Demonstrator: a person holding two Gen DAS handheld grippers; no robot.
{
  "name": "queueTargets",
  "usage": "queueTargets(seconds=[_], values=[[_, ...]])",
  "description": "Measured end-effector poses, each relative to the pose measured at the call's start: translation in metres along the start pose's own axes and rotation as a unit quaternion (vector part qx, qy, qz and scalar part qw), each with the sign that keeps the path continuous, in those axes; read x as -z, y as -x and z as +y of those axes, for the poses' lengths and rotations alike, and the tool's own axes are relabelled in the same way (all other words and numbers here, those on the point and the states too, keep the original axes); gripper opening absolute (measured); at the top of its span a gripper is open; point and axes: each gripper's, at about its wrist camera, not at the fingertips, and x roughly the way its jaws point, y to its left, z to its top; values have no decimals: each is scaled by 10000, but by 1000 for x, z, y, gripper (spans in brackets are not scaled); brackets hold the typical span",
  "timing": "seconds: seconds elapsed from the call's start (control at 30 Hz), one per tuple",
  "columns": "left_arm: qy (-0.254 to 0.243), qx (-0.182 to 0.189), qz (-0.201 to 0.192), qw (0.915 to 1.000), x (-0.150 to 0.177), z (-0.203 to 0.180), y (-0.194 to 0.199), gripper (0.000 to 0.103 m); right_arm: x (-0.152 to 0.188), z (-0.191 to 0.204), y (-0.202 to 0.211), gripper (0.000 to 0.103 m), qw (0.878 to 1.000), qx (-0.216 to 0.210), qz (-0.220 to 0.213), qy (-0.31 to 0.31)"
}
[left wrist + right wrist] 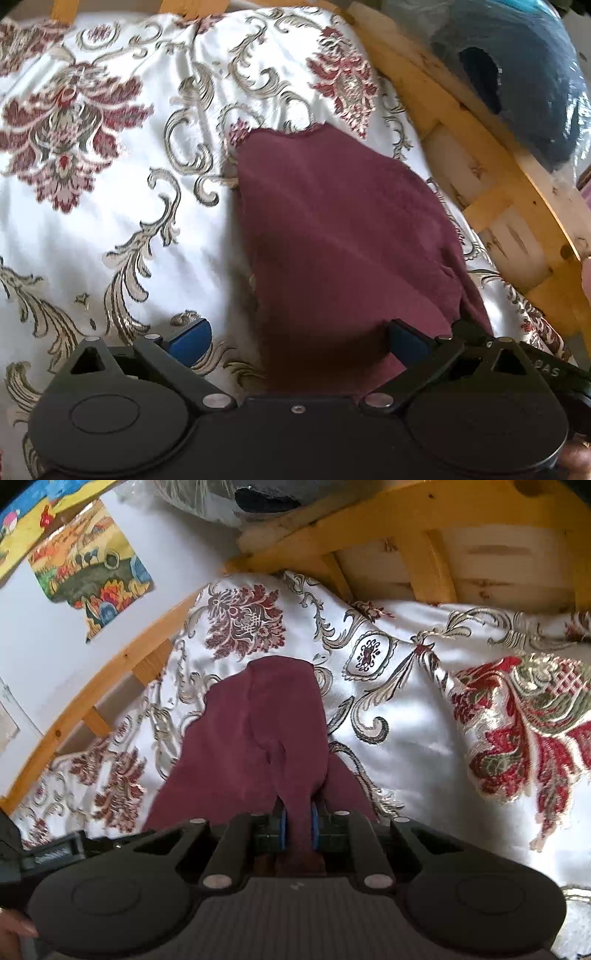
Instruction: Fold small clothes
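A small maroon garment (332, 236) lies on a white satin bedspread (110, 221) with red and gold floral embroidery. My left gripper (295, 341) is open, its blue-padded fingers wide apart over the garment's near edge; the right finger rests over the cloth, the left over the bedspread. In the right wrist view the same maroon garment (255, 731) stretches away from me in a long fold. My right gripper (298, 829) is shut on a bunched edge of it, the cloth pinched between the blue pads.
A yellow wooden bed frame (480, 147) runs along the right side and also shows in the right wrist view (369, 528). A dark blue bundle in plastic (517, 74) sits beyond the frame. A colourful picture (88, 565) hangs on the white wall.
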Motion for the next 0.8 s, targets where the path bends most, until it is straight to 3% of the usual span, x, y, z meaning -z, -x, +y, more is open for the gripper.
queueTargets(seconds=[0.1, 0.17, 0.3, 0.4, 0.43, 0.5, 0.67, 0.73, 0.8], values=[[23, -107, 98, 9999, 2, 2, -5, 102, -2, -5, 4, 30, 9996, -207, -178, -108], [45, -124, 133, 9998, 5, 3, -7, 102, -6, -9, 6, 47, 9988, -288, -334, -198], [62, -139, 119, 9998, 4, 4, -5, 102, -18, -15, 3, 47, 9977, -212, -642, -109], [-7, -190, 100, 9998, 5, 2, -4, 102, -33, -12, -10, 44, 9960, -23, -881, 163], [-16, -206, 97, 9997, 4, 1, -4, 102, -38, -12, -15, 34, 9952, 5, -947, 228], [-28, -232, 98, 9997, 4, 0, -5, 102, -46, -11, -27, 30, 9950, 25, -973, 243], [27, -236, 77, 9997, 4, 1, -6, 102, -50, -16, -49, 25, 9963, -450, -730, 19], [71, -243, 66, 9997, 5, 2, -6, 102, -49, -11, -49, 13, 9958, -381, -802, 210], [77, -264, 73, 9996, 6, 1, -6, 102, -46, 2, -44, 10, 9933, -204, -936, 648]])
